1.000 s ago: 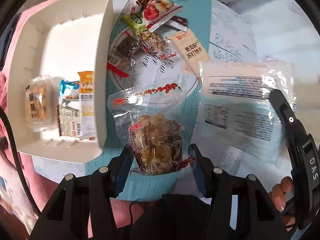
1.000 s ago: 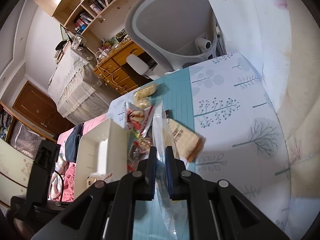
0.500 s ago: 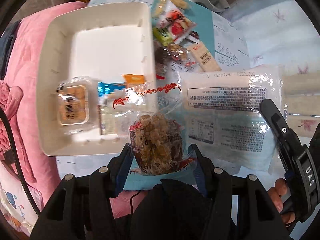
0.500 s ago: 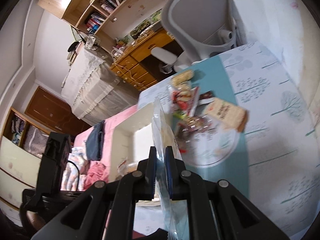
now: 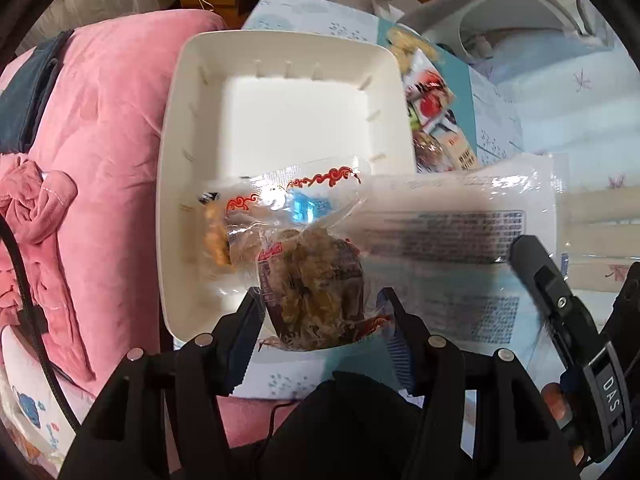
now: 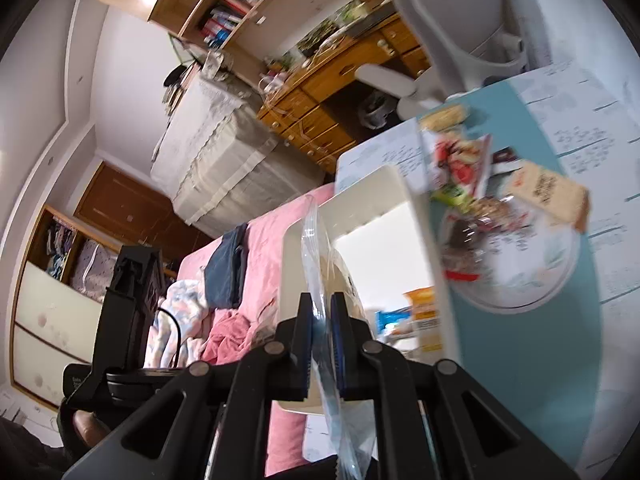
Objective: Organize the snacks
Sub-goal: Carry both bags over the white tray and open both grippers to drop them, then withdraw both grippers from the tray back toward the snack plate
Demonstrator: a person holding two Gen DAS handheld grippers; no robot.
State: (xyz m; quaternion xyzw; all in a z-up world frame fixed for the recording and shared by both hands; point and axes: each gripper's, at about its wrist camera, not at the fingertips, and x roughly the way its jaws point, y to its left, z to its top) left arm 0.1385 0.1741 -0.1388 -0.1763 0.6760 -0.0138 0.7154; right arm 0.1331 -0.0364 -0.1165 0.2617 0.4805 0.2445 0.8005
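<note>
Loose snacks [image 5: 436, 120] crowd the plate [image 6: 532, 288] beside the white bin [image 5: 280, 120].

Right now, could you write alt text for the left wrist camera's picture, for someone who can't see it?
The left gripper holds a clear packet of brownish snack above a white tray already holding snacks. On the right, the right gripper carries a large printed bag; pink bedding lies left.
</note>
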